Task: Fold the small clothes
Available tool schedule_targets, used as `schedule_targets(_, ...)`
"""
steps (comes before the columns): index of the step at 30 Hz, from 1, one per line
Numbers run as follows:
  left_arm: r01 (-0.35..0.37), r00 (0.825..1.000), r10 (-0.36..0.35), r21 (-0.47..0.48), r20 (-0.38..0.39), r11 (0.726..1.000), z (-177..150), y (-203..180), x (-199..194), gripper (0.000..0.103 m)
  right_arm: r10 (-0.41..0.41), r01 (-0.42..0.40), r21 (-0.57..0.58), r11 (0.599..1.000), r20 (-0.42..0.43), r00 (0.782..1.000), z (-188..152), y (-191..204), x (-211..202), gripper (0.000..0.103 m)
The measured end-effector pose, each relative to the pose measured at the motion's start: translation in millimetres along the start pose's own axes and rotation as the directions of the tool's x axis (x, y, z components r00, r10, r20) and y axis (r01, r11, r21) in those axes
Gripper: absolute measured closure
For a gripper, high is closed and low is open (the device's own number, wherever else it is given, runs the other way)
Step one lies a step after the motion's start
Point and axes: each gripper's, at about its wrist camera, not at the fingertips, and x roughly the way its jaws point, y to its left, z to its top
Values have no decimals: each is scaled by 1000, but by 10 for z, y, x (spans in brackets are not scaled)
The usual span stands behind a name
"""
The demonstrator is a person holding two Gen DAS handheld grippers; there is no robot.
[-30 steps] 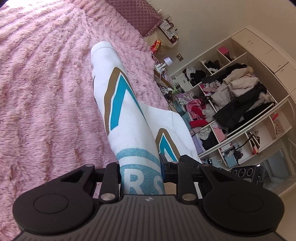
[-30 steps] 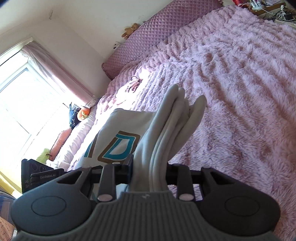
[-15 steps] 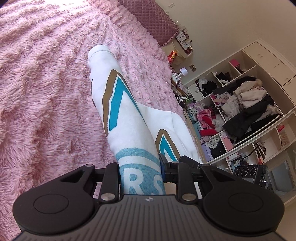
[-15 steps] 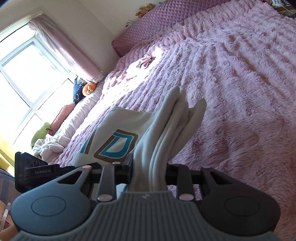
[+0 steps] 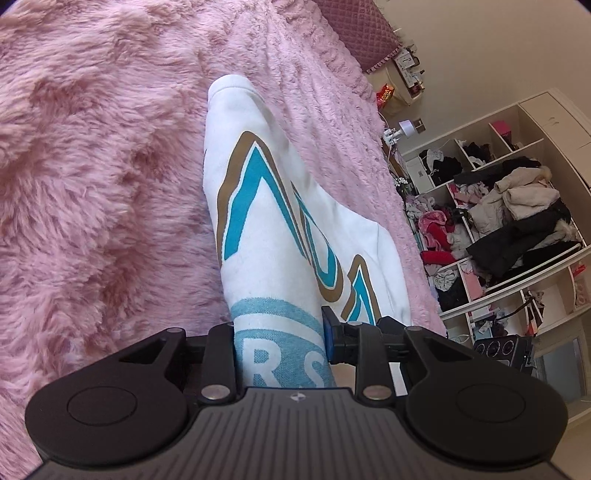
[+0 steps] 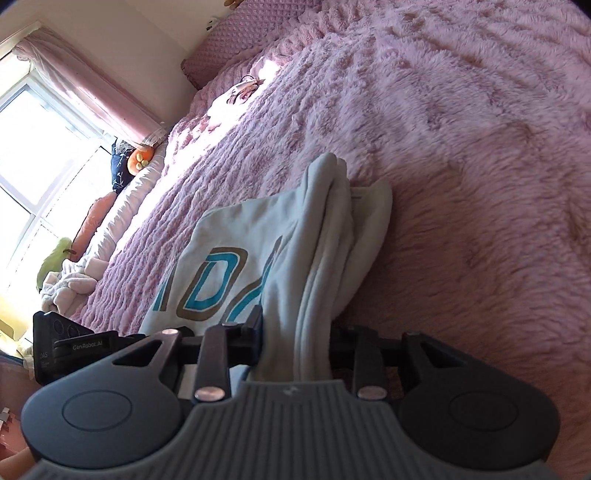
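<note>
On the pink fuzzy bed (image 5: 92, 177) lies the white sweatshirt (image 5: 258, 229) with its teal and brown lettering, folded into a thick bundle, its far end resting on the plush cover. Between the fingers of my left tool (image 5: 280, 332) runs the printed end of the sweatshirt, where a pale blue ring and white letters show; the jaws have just been opening, and a thin gap shows at the blue pad on the right side, so I read them as slackened around the cloth, no longer pinching it. My right tool (image 6: 295, 332) sits at the other end, with several stacked layers of the sweatshirt (image 6: 325, 258) passing between its fingers; its jaws have also just been opening, though the folds fill the space so fully that I cannot tell whether the pads press on them. Beyond the bed's edge in the left view stand open white shelves (image 5: 517, 221) crammed with clothes. In the right view a quilted pink headboard cushion (image 6: 251, 33) lines the wall, and a bright window with a pink curtain (image 6: 81, 88) sits at the left.
</note>
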Motion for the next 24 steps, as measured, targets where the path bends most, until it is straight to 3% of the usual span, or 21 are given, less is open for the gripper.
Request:
schedule_targets(1,-9,1000,10,7,-2,1000,8,-3,-29,66,-2,2,1,1000,2,1000,-10,-36,-13,64)
schedule_targets(4,-48,999,48,52,-8,997,64,-33,-161,58,16,-16,7,1000,-1,1000,5,-137,-122,60)
schedule_targets(7,-171,983,160,116,95,978,131,-148,-442,54,-33,35,-46,998,41,999,77,-126,-339,61)
schedule_targets(9,-211,967,188,125,174,970,207,-212,-609,54,-66,76,-101,992,100,993,152,-48,-465,63)
schedule_targets(14,-145,960,110,122,256,982,429,-367,-683,54,0,54,-222,974,234,972,415,238,-545,65)
schedule_targets(18,-110,962,80,101,259,989,588,-399,-366,54,42,15,-254,967,219,975,580,336,-223,66)
schedule_targets(24,-143,967,127,59,223,988,801,-176,130,54,-30,64,-194,979,170,985,717,127,281,69)
